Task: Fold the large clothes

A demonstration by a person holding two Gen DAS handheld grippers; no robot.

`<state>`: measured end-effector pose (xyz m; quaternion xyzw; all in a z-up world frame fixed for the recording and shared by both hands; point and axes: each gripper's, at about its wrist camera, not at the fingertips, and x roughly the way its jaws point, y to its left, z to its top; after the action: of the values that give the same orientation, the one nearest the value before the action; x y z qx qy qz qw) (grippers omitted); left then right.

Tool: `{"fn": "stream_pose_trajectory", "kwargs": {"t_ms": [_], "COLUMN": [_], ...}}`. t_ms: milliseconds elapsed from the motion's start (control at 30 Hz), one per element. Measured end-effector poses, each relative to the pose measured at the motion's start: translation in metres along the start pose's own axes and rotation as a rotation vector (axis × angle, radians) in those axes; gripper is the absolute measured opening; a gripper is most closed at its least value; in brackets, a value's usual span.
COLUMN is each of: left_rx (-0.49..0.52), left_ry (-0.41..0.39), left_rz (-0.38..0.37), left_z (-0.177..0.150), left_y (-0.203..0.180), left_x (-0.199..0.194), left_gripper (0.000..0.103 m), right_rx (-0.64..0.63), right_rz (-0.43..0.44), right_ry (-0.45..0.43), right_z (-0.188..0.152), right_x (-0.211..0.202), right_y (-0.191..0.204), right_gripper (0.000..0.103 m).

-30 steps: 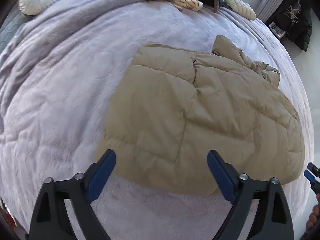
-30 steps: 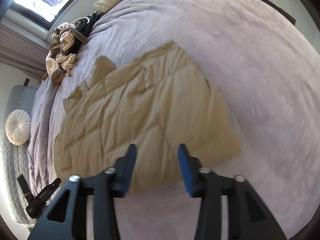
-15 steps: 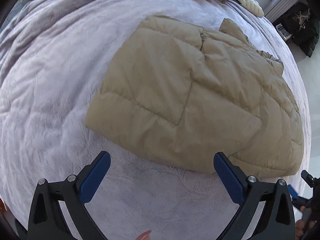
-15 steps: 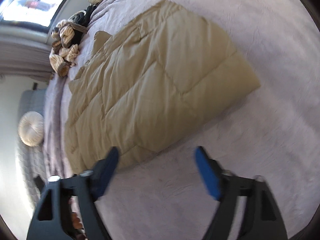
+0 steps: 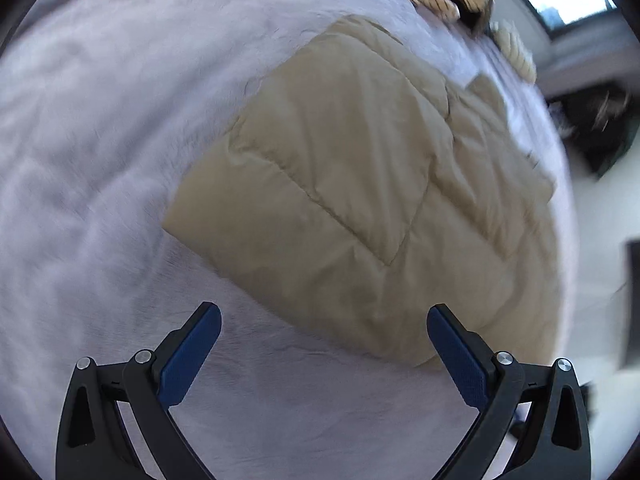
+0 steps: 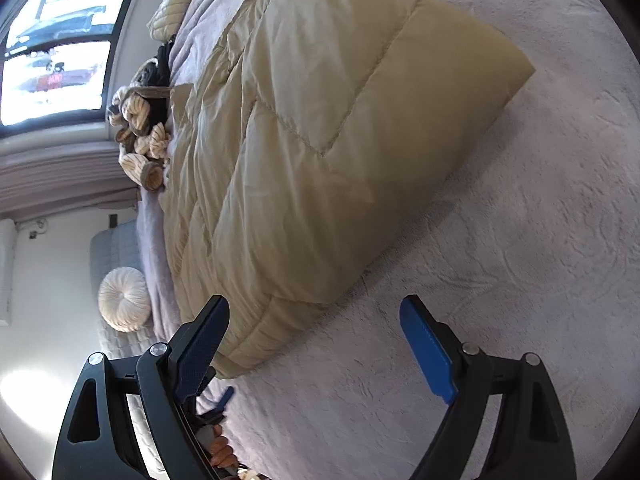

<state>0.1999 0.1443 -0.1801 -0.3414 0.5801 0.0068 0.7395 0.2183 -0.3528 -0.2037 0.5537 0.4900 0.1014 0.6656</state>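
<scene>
A tan quilted puffer jacket lies folded flat on the lavender bed cover. My left gripper hovers open at the jacket's near edge, and nothing sits between its blue pads. In the right wrist view the jacket stretches away from its near hem. My right gripper stands wide open just above that hem; the hem's corner lies beside the left pad without being pinched. A bit of the left gripper and a hand's fingers show low on the left.
A heap of striped knitwear and dark clothes lies at the far end of the bed, with a cream pillow beyond it. A round cream cushion rests by the grey headboard. A window is behind.
Both grippers have sunk toward the jacket's near edge and rolled, so the jacket looks larger and tilted. The right jaws have spread much wider; the left widened slightly.
</scene>
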Motion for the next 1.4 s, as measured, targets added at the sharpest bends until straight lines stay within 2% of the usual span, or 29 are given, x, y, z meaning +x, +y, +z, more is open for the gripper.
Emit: {"fn": "stream_pose_trajectory", "kwargs": {"t_ms": [133,267,433,600,800,833,867,933,1000,1033,1100,1167,1267,1400], "left_rx": [-0.085,-0.111,-0.127,-0.199,-0.189,-0.186,-0.182,-0.157,-0.149,-0.137,-0.118,-0.113,-0.101,-0.061], "left_ry": [0.007,0.012,-0.015,-0.049,-0.045,-0.045,-0.050,-0.056,-0.044,-0.049,-0.053,-0.069,-0.078,-0.083], "left_rz": [-0.112,-0.168,-0.205,-0.246,-0.200,-0.199,-0.198,-0.214,-0.265,-0.277,-0.305,-0.331,-0.368,-0.404], "left_z": [0.002,0.005,0.013,0.029,0.037,0.038,0.038,0.042,0.043,0.043,0.043,0.042,0.039,0.035], "left_y": [0.021,0.027,0.024,0.020,0.014,0.013,0.012,0.006,0.004,0.002,-0.001,-0.004,-0.004,-0.014], "left_x": [0.010,0.026,0.041,0.053,0.066,0.067,0.066,0.063,0.060,0.057,0.050,0.043,0.028,0.008], "left_gripper": [0.103,0.103,0.103,0.103,0.103,0.101,0.094,0.054,0.036,0.029,0.024,0.021,0.018,0.018], "right_rx": [0.028,0.059,0.100,0.110,0.126,0.125,0.126,0.127,0.135,0.141,0.157,0.170,0.156,0.117], "right_rz": [0.039,0.073,0.124,0.180,0.221,0.221,0.222,0.228,0.219,0.208,0.195,0.218,0.242,0.276], "right_ry": [-0.006,-0.015,0.000,-0.016,-0.041,-0.041,-0.040,-0.034,-0.025,-0.021,-0.014,-0.016,-0.027,-0.029], "right_z": [0.010,0.018,0.030,0.039,0.054,0.055,0.055,0.055,0.054,0.054,0.053,0.051,0.047,0.042], "right_x": [0.006,0.014,0.036,0.050,0.065,0.066,0.067,0.066,0.065,0.064,0.063,0.060,0.051,0.040], "right_y": [-0.006,-0.014,-0.020,-0.015,-0.014,-0.014,-0.014,-0.013,-0.012,-0.011,-0.012,-0.012,-0.006,0.006], "right_gripper": [0.089,0.089,0.089,0.089,0.090,0.090,0.090,0.090,0.086,0.078,0.061,0.038,0.025,0.021]}}
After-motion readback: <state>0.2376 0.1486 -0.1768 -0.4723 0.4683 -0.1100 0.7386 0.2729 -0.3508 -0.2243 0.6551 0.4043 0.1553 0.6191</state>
